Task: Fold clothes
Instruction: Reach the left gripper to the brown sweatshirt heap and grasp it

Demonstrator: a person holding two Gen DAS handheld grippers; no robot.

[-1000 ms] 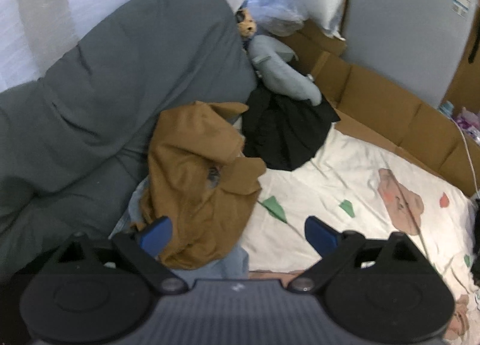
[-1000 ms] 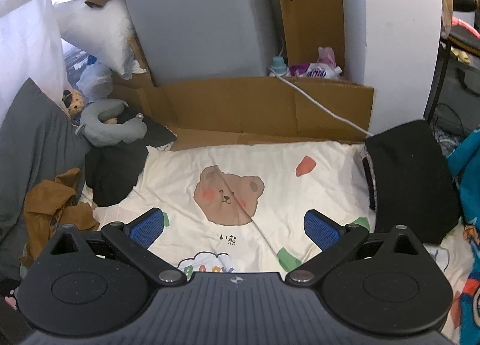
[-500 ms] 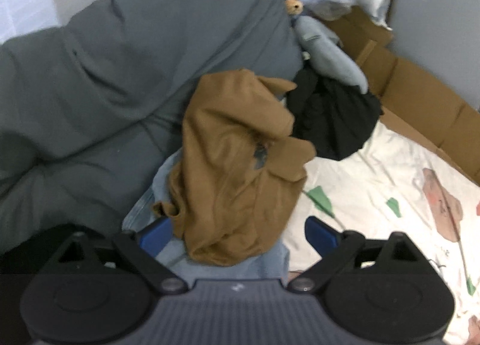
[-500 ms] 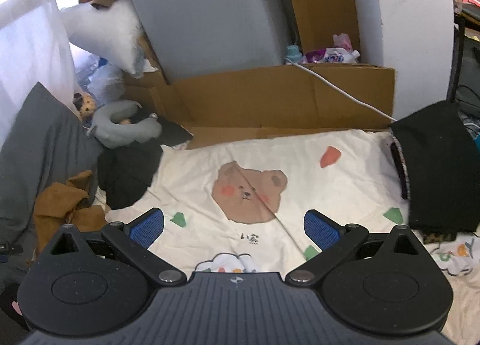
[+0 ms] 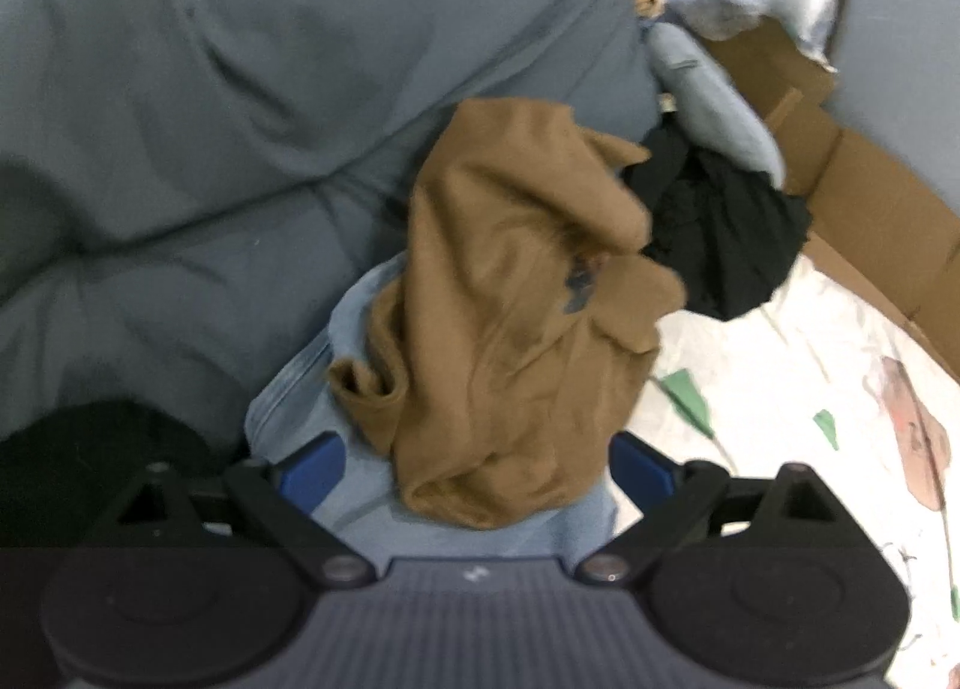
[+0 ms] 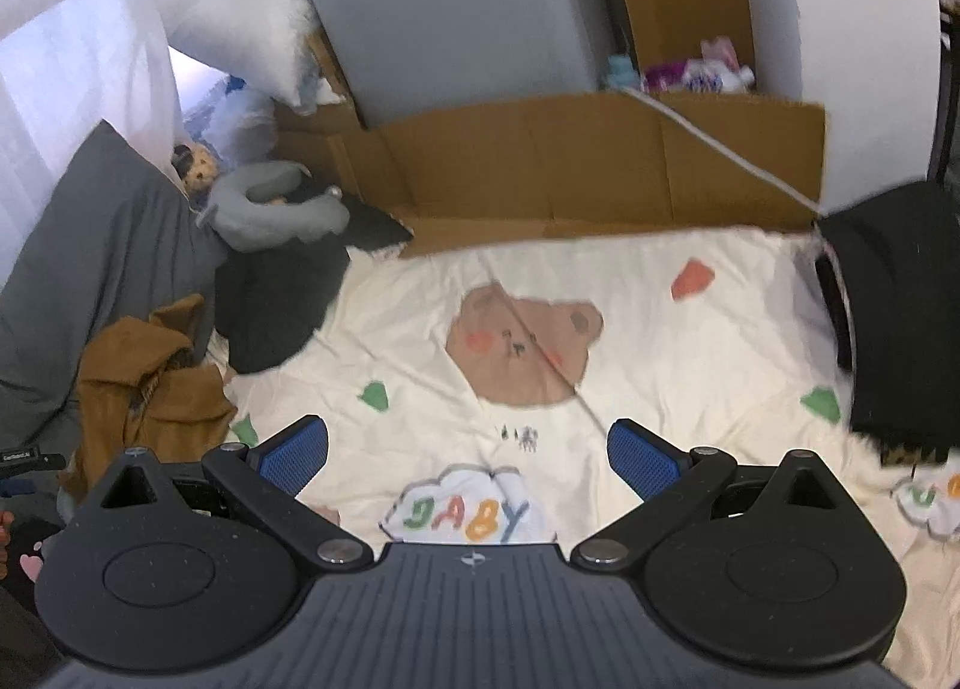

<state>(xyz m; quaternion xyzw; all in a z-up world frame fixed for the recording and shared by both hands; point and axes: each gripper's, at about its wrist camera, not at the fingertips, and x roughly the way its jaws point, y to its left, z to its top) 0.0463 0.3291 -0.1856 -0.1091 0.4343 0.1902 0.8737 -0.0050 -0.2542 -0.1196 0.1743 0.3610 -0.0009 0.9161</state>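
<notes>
Closer now than a second ago, the left gripper point(image 5: 477, 464) has swung in over the crumpled brown top point(image 5: 510, 317), which fills the middle of its view where before it lay further off to the left; the right gripper point(image 6: 468, 449) has shifted only a little and hovers above the bear sheet point(image 6: 660, 341). Both grippers are spread wide and hold nothing. The brown top lies bunched on a pale blue garment point(image 5: 312, 389), against the grey bedding point(image 5: 180, 149), with a black garment point(image 5: 732, 233) just beyond it; the near hem of the top sits between the left fingers. A folded-looking black piece point(image 6: 894, 317) rests at the sheet's right edge. By the look of it, the step in hand is reaching for the brown top from the heap. The next move would call for lowering the left fingers onto one layer of brown cloth without pinching the blue one under it, then carrying it to the open sheet to spread flat.
</notes>
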